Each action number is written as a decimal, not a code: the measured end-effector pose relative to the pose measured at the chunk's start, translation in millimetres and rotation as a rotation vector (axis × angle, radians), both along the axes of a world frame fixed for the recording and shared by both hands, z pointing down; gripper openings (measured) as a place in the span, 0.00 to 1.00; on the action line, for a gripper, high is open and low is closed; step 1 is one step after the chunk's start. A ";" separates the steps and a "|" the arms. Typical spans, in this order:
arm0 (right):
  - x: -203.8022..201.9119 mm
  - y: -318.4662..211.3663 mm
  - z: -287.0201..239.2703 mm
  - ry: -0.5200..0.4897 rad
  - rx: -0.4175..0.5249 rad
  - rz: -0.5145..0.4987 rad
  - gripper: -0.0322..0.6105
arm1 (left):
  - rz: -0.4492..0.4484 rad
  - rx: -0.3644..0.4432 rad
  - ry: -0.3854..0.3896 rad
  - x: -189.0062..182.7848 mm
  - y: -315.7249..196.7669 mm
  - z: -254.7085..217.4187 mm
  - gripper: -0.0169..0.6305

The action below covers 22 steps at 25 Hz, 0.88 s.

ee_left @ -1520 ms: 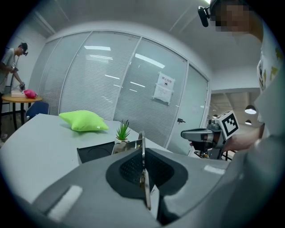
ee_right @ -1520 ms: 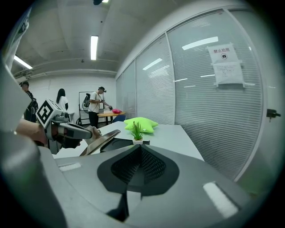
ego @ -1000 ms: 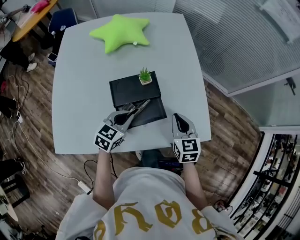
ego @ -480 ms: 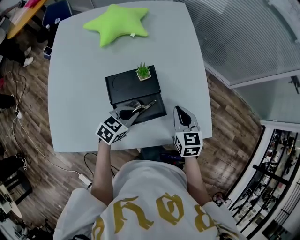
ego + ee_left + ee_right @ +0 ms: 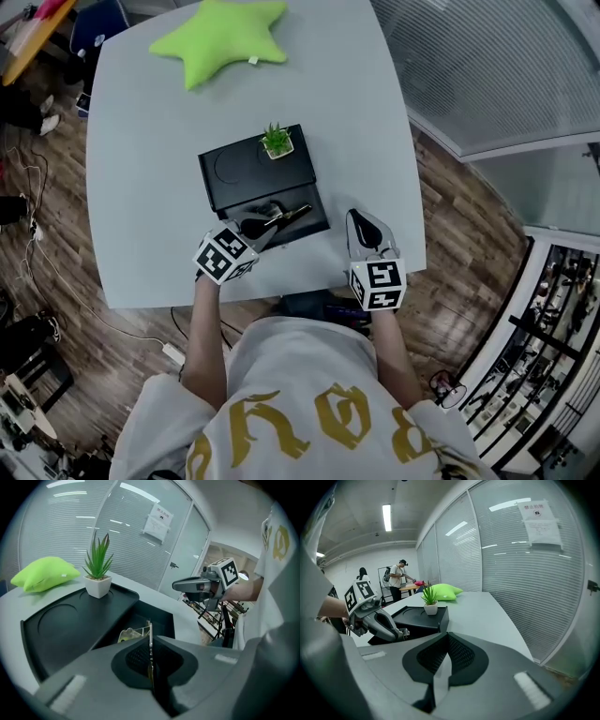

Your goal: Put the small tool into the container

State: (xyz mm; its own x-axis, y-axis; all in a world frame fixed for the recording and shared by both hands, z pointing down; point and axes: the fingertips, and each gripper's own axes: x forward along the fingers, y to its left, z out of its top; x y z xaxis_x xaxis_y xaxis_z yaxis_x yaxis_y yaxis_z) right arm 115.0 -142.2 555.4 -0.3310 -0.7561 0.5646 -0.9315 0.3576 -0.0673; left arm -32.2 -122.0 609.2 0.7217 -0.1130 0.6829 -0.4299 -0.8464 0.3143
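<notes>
A black container (image 5: 246,172) lies mid-table, its open front compartment (image 5: 157,619) nearest me. My left gripper (image 5: 255,228) is shut on a small, thin metal tool (image 5: 290,215), holding it over that compartment. In the left gripper view the tool's blade (image 5: 149,629) sticks up edge-on between the closed jaws (image 5: 151,641), with a yellowish item (image 5: 127,634) in the compartment behind it. My right gripper (image 5: 364,232) rests to the right of the container, shut and empty (image 5: 447,639). From the right gripper view, the left gripper (image 5: 377,620) is at the container's (image 5: 417,617) near end.
A small potted plant (image 5: 277,141) stands on the container's far right corner. A green star-shaped cushion (image 5: 216,37) lies at the table's far end. The table's right edge (image 5: 412,216) runs close to my right gripper. People stand far off (image 5: 398,581) by a desk.
The head view has shifted slightly. My left gripper stays over the front compartment and the tool has swung to point more to the right. The right gripper has hardly moved.
</notes>
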 end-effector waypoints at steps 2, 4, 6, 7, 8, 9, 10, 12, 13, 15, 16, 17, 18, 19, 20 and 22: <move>0.0 -0.1 1.7 0.002 -0.004 0.002 0.08 | 0.019 -0.017 -0.004 2.4 1.8 4.5 0.03; -0.5 0.8 4.4 0.008 -0.008 0.003 0.08 | 0.038 -0.037 -0.001 5.1 3.7 8.1 0.04; -0.9 -0.2 7.5 0.013 -0.015 -0.003 0.08 | 0.057 -0.061 0.001 8.8 4.4 11.9 0.04; -1.1 -1.4 8.5 0.014 -0.019 -0.007 0.08 | 0.069 -0.072 -0.004 10.7 4.6 14.2 0.04; -1.3 -2.7 8.9 0.013 -0.022 -0.011 0.08 | 0.081 -0.082 -0.013 12.6 4.9 16.7 0.04; -1.7 -3.9 8.9 0.012 -0.024 -0.013 0.08 | 0.091 -0.089 -0.021 14.4 4.9 19.1 0.04; -2.3 -4.8 8.8 0.011 -0.024 -0.015 0.08 | 0.096 -0.095 -0.026 16.1 4.7 20.9 0.04; -4.1 -5.2 9.7 0.008 -0.026 -0.020 0.08 | 0.089 -0.107 -0.020 18.6 3.3 22.8 0.04; -5.2 -5.0 11.1 0.008 -0.028 -0.024 0.08 | 0.082 -0.111 -0.017 19.1 2.1 23.6 0.04; -7.6 -4.7 14.4 0.014 -0.032 -0.033 0.08 | 0.072 -0.111 -0.019 19.1 -1.0 25.8 0.04; -8.6 -4.7 15.9 0.017 -0.034 -0.037 0.08 | 0.067 -0.111 -0.024 18.9 -2.6 27.1 0.05; -9.7 -5.0 16.9 0.017 -0.035 -0.040 0.08 | 0.061 -0.109 -0.032 18.7 -4.3 28.5 0.06; -10.8 -5.5 17.6 0.014 -0.035 -0.042 0.08 | 0.055 -0.106 -0.040 18.6 -6.0 29.8 0.07; -11.8 -5.9 17.8 0.010 -0.034 -0.044 0.08 | 0.048 -0.103 -0.046 18.5 -7.3 30.8 0.08; -12.8 -6.2 17.7 0.005 -0.033 -0.045 0.08 | 0.039 -0.103 -0.049 18.4 -8.2 31.6 0.09; -14.3 -6.4 16.4 -0.006 -0.027 -0.047 0.08 | 0.017 -0.109 -0.050 18.1 -9.1 32.4 0.09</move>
State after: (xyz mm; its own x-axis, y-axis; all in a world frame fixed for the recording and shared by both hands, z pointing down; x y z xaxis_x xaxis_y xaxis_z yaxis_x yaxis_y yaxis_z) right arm 100.7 -148.6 571.9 -0.3694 -0.7242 0.5823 -0.9131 0.3993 -0.0826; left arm -14.0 -131.1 641.6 0.6877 -0.0240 0.7256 -0.4331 -0.8157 0.3834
